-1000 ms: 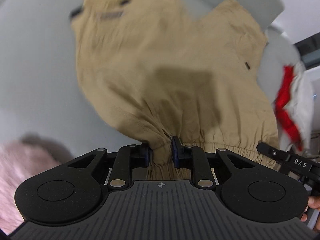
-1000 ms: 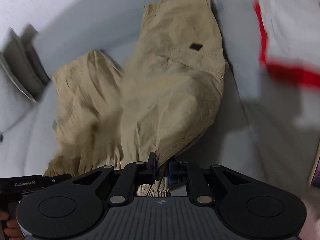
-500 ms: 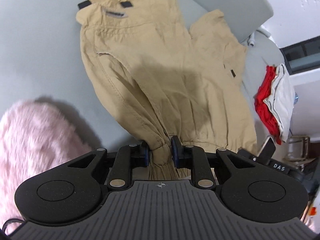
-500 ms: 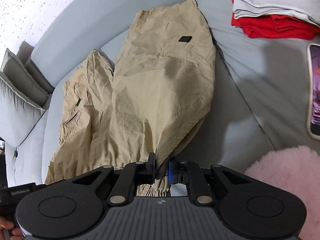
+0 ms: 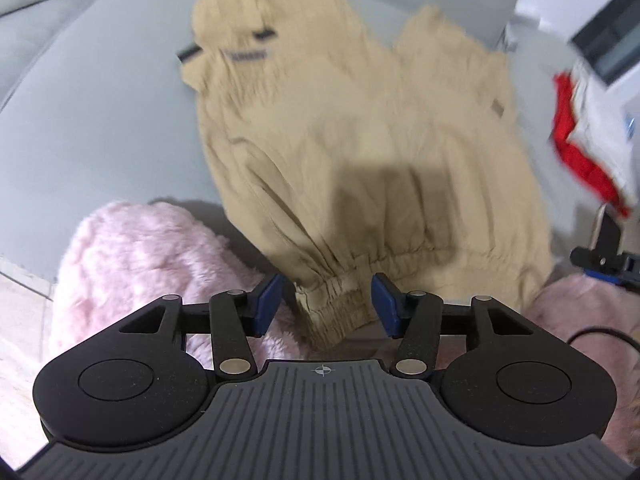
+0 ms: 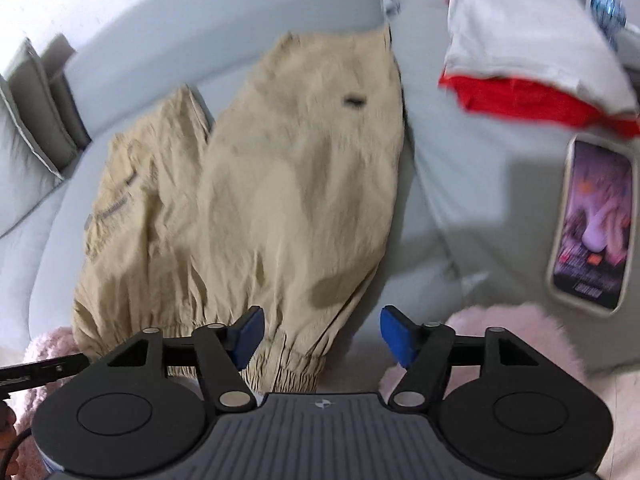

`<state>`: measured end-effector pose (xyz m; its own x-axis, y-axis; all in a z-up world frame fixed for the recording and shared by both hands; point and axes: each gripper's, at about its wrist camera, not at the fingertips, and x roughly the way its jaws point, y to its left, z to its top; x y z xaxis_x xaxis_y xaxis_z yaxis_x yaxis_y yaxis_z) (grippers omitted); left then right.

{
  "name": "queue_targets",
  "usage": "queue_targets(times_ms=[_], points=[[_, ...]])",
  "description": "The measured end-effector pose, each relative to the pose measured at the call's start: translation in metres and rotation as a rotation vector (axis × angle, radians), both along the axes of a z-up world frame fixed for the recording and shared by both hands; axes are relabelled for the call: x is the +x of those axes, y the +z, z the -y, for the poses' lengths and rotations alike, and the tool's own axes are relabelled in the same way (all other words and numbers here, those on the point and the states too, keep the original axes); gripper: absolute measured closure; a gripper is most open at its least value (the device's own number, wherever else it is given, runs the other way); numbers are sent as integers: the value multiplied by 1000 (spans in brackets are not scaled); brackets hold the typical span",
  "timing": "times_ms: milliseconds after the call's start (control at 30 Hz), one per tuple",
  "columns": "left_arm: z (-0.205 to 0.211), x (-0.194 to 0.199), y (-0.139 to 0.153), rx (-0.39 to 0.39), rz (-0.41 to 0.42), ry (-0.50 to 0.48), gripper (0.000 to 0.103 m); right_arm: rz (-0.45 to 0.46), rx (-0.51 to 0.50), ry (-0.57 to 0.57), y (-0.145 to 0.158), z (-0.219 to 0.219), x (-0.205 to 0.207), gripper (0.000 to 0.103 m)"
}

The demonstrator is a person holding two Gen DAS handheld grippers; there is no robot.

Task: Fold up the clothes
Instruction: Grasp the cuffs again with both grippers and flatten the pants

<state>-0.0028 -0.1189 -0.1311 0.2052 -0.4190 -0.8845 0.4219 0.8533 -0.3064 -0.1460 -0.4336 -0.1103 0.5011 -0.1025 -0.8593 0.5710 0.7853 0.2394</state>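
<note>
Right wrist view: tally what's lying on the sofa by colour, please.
Khaki: 1, the cargo trousers
Red: 1, folded garment
White: 1, folded garment on top of the red one
Pink: 1, fluffy blanket at the front edge
Phone, screen lit: 1
Total: 5

No lettering was legible anywhere I looked; the phone [image 6: 591,227] screen beside my right side was too blurred to read.
</note>
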Motion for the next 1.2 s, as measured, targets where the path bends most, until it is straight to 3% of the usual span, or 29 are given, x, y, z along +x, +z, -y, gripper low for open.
queue_targets(times_ms=[33,67,100,167,233,400,567,667,733,867,967,1067,1200], points=[[-3,1,2,-16,16,16,51,20,-12,3,2,0,-1,38],[-3,3,2,-24,27,25,53,31,-21,11,2,-1,-1,46],[-2,6,1,-33,29,32,56,41,-44,38,2,-5,4,64],[2,11,0,-52,29,33,78,49,-79,91,0,-13,14,84],[10,13,-1,-61,40,8,85,46,-96,136,0,-19,20,91],[49,22,-2,-52,116,-87,83,47,-184,262,-11,-41,62,92],[75,28,-31,13,152,-79,80,23,-295,300,-38,-61,89,92],[82,33,-62,123,118,-120,82,-104,-371,317,-66,-62,86,96],[75,41,-75,127,68,-98,90,-189,-378,300,-86,-52,77,102],[60,53,-72,93,9,-37,92,-193,-303,223,-74,-37,68,103],[56,43,-56,112,61,-55,87,-163,-244,186,-59,-31,60,96],[50,25,-33,50,110,-92,81,-110,-202,138,-43,-28,46,86],[46,10,-14,-5,126,-107,73,-51,-152,61,-24,-21,24,85]])
